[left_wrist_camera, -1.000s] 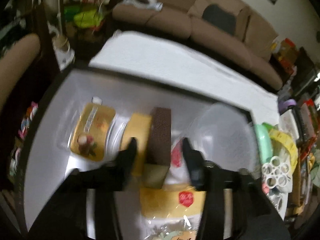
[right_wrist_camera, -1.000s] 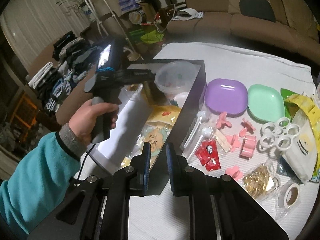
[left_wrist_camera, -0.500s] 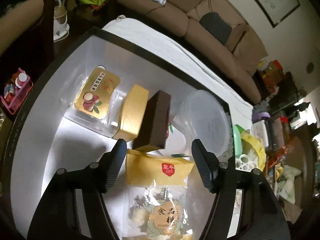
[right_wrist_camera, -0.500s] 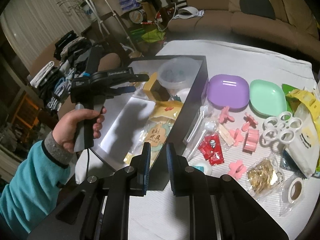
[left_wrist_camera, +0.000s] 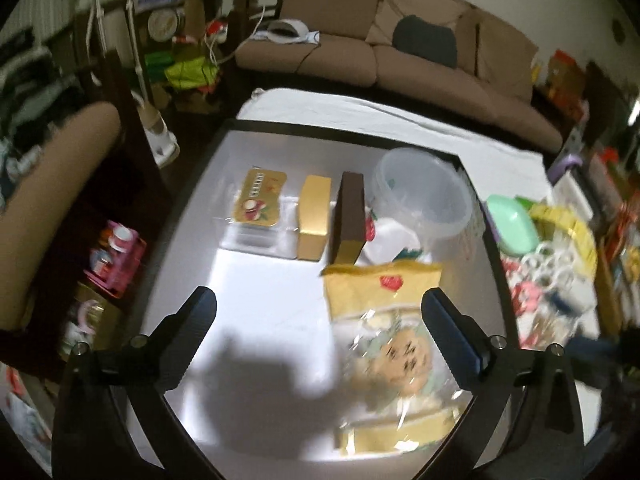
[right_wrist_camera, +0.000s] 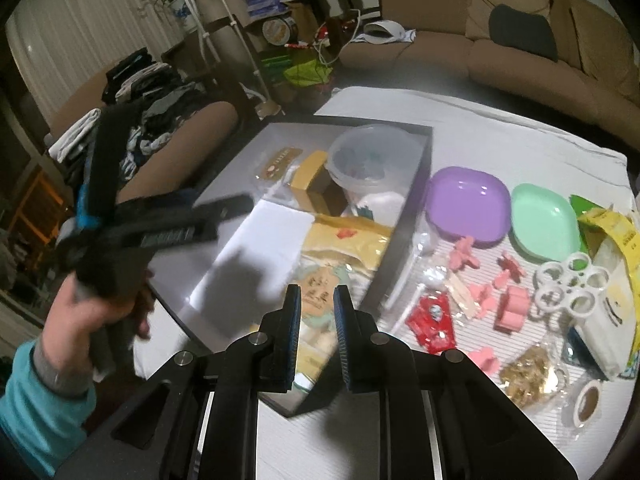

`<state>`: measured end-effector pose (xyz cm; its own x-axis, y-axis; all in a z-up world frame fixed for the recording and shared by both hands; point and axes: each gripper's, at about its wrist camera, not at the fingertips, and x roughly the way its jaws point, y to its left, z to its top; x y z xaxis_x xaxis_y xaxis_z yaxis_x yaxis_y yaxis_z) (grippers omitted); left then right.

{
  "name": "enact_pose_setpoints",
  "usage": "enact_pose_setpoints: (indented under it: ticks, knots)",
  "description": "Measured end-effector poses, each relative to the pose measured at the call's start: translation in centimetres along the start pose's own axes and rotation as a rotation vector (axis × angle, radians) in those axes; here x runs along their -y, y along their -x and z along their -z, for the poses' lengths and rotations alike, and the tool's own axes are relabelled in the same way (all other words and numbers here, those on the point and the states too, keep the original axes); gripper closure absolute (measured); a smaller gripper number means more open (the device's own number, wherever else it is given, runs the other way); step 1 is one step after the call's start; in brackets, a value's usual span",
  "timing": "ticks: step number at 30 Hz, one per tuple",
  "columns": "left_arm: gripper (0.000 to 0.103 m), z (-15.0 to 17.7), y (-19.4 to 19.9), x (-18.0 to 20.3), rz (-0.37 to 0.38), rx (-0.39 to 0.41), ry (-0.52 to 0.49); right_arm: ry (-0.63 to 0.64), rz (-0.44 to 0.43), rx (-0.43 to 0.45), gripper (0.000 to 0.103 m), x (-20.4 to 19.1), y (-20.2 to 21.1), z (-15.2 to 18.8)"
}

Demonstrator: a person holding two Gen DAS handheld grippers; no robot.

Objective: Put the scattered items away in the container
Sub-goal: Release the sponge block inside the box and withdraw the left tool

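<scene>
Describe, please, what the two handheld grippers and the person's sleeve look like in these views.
The left gripper is black, with two slim angled fingers on bolted links and a blue band on its body. The right gripper is black too, its fingers lined with ribbed blue pads, silver pivot bolts behind. The sleeve is teal with a grey cuff.
</scene>
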<state>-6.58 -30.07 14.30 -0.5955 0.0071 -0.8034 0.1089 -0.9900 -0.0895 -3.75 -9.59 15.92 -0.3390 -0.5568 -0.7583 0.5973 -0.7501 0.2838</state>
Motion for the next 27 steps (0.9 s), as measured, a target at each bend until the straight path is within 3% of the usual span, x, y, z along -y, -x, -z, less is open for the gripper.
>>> enact_pose_setpoints:
  ticks: [2,4,6,8,21,22,26,27]
  knots:
    - [0.000,0.4,0.9,-0.4,-0.005,0.003,0.003,-0.009,-0.007,0.003,0.083,-0.5,-0.5,-0.2]
    - [0.000,0.9,1.9,-1.0,-0.013,0.008,0.008,-0.010,-0.003,0.008,0.072,-1.2,-0.9,-0.5]
    - [0.000,1.3,2.7,-1.4,-0.013,0.013,0.016,-0.009,-0.005,0.012,0.039,-1.8,-1.3,-0.7]
    - [0.000,1.8,3.7,-1.8,-0.017,0.020,0.029,-0.019,-0.002,0.014,0.028,-2.2,-1.4,-0.8]
    - [0.000,3.8,8.5,-2.3,-0.038,0.058,0.032,-0.023,0.016,0.037,0.028,-4.4,0.7,-0.1]
    - [0.000,3.9,8.8,-2.3,-0.043,0.061,0.030,-0.019,0.017,0.037,0.026,-4.6,0.9,0.1]
    - [0.000,4.8,10.5,-2.0,-0.062,0.073,0.028,0.009,0.053,0.030,0.000,-5.2,1.6,1.0]
    - [0.000,5.1,10.8,-1.9,-0.063,0.073,0.028,0.019,0.074,0.037,0.000,-5.3,2.0,1.3]
